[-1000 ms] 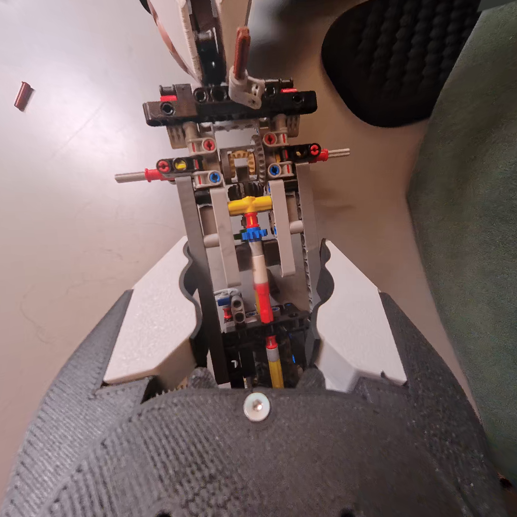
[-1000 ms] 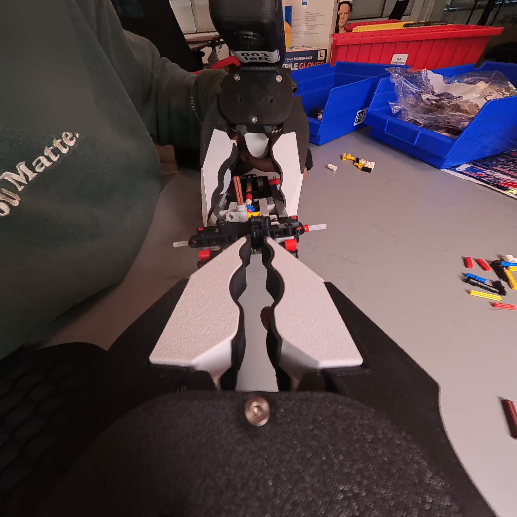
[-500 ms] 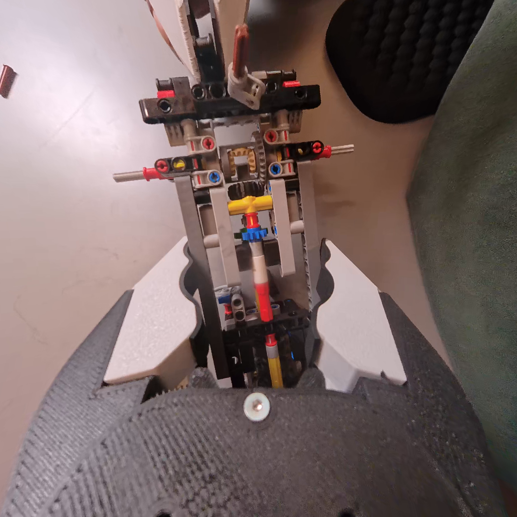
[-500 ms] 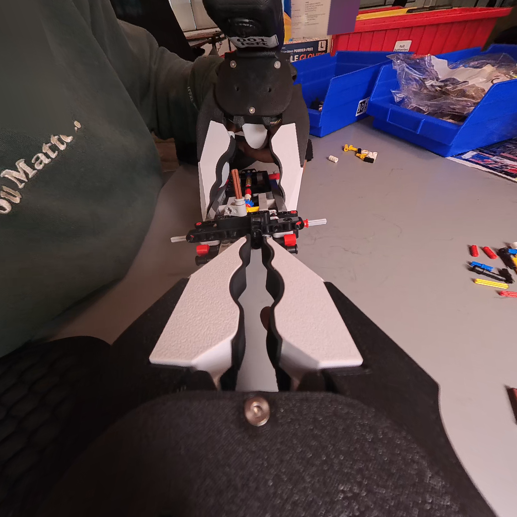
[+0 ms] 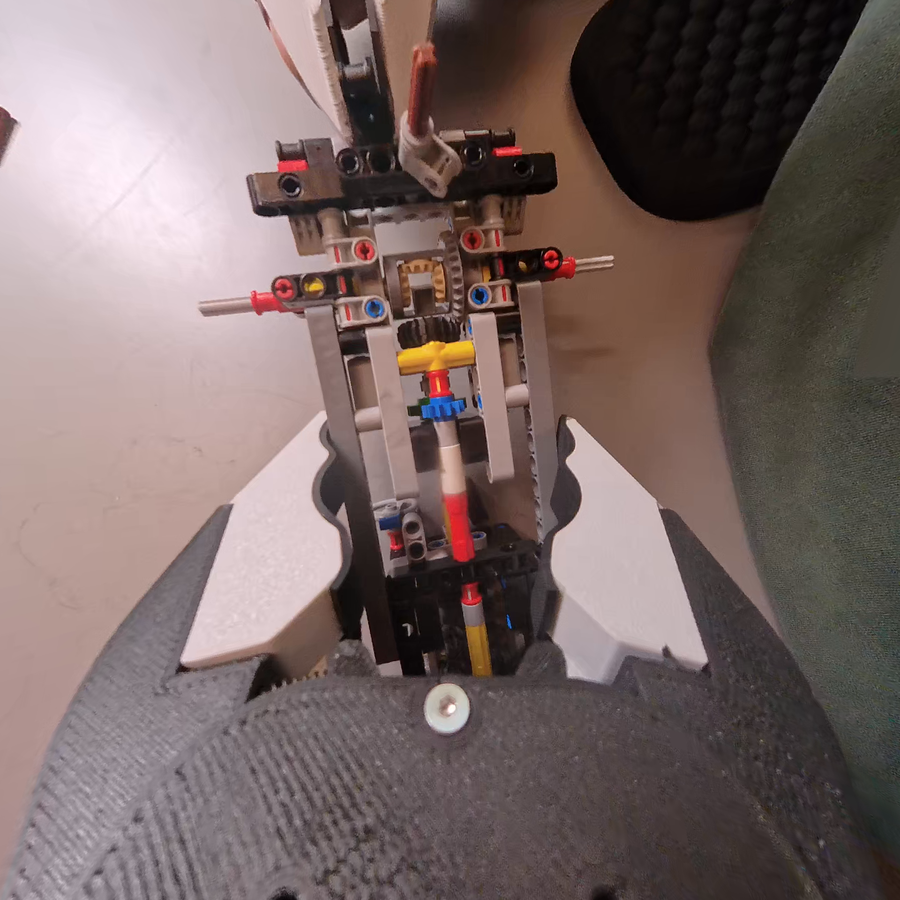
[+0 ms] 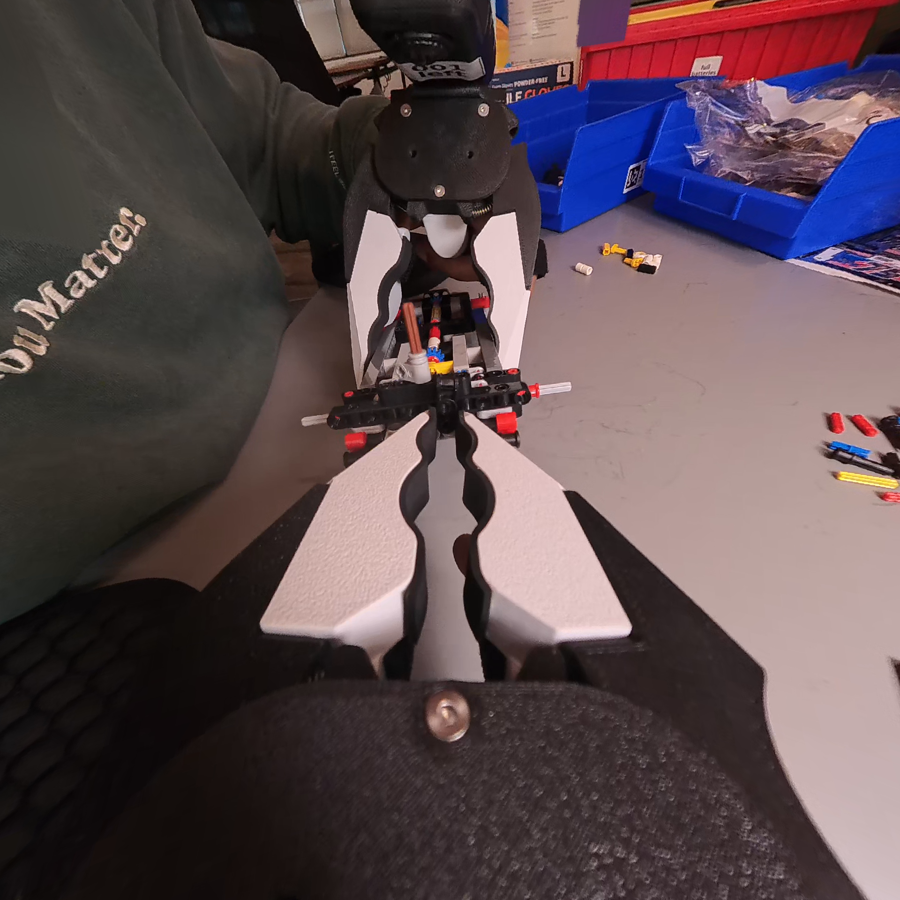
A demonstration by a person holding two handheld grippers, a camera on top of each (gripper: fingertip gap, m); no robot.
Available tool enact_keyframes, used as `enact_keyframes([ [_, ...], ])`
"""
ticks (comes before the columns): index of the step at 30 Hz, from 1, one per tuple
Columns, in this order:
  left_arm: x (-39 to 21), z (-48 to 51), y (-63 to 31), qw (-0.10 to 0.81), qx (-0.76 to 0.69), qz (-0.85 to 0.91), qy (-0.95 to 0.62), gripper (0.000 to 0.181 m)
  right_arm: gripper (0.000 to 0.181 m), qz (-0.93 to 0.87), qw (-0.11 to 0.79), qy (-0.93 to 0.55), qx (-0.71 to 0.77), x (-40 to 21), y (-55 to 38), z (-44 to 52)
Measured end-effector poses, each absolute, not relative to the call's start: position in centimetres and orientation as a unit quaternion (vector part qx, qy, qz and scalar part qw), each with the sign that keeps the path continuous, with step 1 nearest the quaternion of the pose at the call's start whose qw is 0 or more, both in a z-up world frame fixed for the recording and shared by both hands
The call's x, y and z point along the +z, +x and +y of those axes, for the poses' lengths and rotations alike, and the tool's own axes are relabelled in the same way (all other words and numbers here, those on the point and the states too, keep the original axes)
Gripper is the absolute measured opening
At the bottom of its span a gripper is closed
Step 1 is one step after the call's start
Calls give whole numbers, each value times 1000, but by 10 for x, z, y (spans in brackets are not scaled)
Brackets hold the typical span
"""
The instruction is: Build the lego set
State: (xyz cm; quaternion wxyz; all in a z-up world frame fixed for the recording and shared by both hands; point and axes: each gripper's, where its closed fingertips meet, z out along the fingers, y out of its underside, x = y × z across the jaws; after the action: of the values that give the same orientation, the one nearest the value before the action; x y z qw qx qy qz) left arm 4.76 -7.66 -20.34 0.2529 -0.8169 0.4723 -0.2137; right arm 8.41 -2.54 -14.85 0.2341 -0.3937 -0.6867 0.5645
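The left gripper (image 5: pixel 445 492) clamps the rear of the lego chassis (image 5: pixel 428 370), its long axis running straight away from it. Opposite, the right gripper (image 6: pixel 445 423) is pinched on a small black piece (image 6: pixel 447 397) at the middle of the chassis's front black cross beam (image 6: pixel 389 402), above the bench (image 6: pixel 682 389), near the person's edge.

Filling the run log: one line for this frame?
left gripper: shut on chassis | right gripper: shut on black piece at chassis front beam | chassis off table
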Motion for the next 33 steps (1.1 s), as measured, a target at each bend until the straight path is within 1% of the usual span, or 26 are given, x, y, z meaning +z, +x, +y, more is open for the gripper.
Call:
enact_keyframes([
  [5,-203,-76,47,258,-216,466,-818,87,4,-686,239,-397,561,-149,83,-25],
  [11,-204,-78,52,256,-230,466,-815,86,4,-672,217,-400,584,-155,83,-32],
  [21,-200,-77,54,263,-257,455,-811,87,4,-634,214,-402,625,-149,82,-29],
  [24,-201,-78,53,259,-257,455,-812,87,4,-646,223,-400,611,-148,81,-28],
  [27,-200,-76,54,260,-252,460,-811,87,11,-658,241,-393,595,-144,86,-23],
  [31,-201,-75,56,262,-250,463,-809,87,1,-670,257,-391,576,-142,89,-19],
  [33,-200,-74,56,263,-249,464,-809,87,0,-672,253,-388,578,-142,90,-21],
])
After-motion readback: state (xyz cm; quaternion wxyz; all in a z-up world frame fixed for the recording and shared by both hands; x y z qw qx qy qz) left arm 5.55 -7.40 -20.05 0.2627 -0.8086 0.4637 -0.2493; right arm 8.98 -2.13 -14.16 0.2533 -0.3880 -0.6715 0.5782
